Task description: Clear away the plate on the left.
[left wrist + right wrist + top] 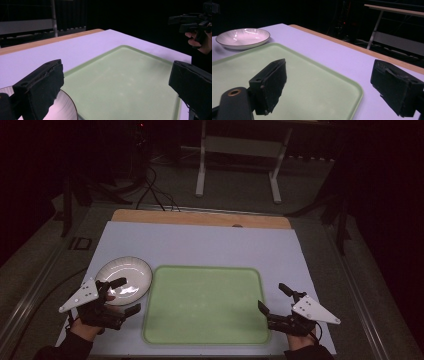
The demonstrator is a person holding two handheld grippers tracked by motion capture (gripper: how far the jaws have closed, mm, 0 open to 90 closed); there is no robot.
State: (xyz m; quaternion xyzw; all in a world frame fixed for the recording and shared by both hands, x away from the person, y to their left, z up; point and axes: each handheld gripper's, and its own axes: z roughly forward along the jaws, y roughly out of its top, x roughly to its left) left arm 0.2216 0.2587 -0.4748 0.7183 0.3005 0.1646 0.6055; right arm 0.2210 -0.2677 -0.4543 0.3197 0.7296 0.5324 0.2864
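A pale green tray (206, 304) lies empty in the middle of the white table sheet. A white ribbed bowl (124, 275) sits just off its left edge, also empty. My left gripper (125, 296) hovers open at the bowl's near rim, one jaw over the bowl and the other by the tray's left edge. In the left gripper view the bowl's rim (71, 105) shows beside the left jaw and the tray (125, 82) spreads ahead. My right gripper (274, 298) stands open at the tray's right edge. The right gripper view shows the tray (317, 92) and the bowl (243, 37) beyond.
The white sheet (210, 245) covers a wooden table whose bare far edge (200, 217) shows. Behind stand a white frame stand (237, 150) and cables on the dark floor. In the left gripper view the other hand and gripper (197, 25) hang at the top right.
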